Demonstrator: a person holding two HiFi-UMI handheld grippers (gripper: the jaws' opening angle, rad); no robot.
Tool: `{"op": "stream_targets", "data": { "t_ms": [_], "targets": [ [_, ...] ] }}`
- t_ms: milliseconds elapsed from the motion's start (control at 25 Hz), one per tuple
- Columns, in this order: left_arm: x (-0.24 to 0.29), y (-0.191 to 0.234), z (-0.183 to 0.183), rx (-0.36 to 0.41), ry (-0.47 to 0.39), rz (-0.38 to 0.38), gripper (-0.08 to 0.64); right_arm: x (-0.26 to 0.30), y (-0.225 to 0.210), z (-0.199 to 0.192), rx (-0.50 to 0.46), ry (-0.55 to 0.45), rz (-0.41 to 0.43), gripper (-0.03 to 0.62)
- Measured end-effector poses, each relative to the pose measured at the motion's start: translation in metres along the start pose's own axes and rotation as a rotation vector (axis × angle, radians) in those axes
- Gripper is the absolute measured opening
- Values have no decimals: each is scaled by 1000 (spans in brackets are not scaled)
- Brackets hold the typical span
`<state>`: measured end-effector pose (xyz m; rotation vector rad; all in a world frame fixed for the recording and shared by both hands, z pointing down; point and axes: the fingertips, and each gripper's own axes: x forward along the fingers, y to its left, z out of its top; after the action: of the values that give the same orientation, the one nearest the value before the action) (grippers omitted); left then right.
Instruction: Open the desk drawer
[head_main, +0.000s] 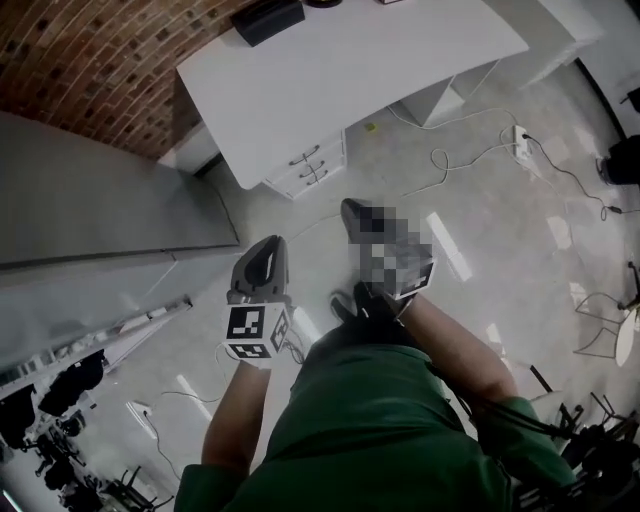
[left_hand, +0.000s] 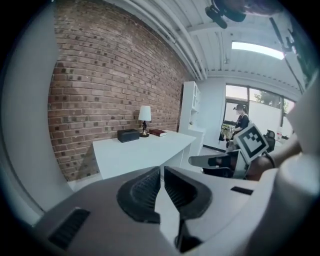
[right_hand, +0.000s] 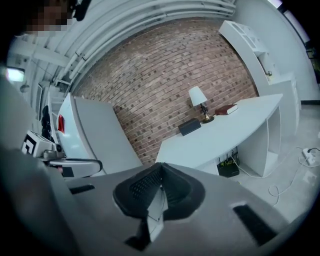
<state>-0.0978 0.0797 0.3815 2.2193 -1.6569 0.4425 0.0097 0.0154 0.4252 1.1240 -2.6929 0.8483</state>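
Note:
A white desk (head_main: 340, 70) stands by the brick wall, and its drawer unit (head_main: 310, 165) with two metal handles faces me below the near edge. Both grippers hang in mid-air over the floor, well short of the drawers. My left gripper (head_main: 262, 262) has its jaws drawn together with only a sliver between the tips and nothing in them (left_hand: 161, 175). My right gripper (head_main: 355, 215), partly behind a mosaic patch, is shut and empty (right_hand: 160, 172). The gripper views show the desk (left_hand: 145, 147) (right_hand: 225, 130) from the side, with the drawers hidden.
On the desk stand a black box (head_main: 268, 18), a lamp (left_hand: 144, 115) and a book (left_hand: 157, 132). A grey panel (head_main: 100, 200) rises at the left. Cables (head_main: 470, 160) and a power strip (head_main: 520, 140) lie on the floor to the right of the desk.

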Motion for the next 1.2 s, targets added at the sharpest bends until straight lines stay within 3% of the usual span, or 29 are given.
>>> {"op": "stream_targets", "data": {
  "t_ms": [80, 360, 600, 880, 1040, 1200],
  "targets": [
    [24, 1, 1, 15, 15, 2, 20, 15, -17, -5, 15, 15, 11, 2],
    [92, -9, -8, 195, 21, -12, 20, 54, -68, -39, 84, 87, 3, 2],
    [130, -13, -40, 205, 68, -66, 20, 80, -99, -69, 81, 127, -27, 2],
    [179, 7, -78, 216, 125, -132, 20, 106, -124, -81, 83, 106, -95, 2],
    [209, 28, -95, 219, 143, -138, 20, 129, -141, -93, 133, 84, -129, 2],
    [232, 45, -120, 239, 158, -131, 20, 157, -151, -115, 138, 87, -112, 2]
  ]
}}
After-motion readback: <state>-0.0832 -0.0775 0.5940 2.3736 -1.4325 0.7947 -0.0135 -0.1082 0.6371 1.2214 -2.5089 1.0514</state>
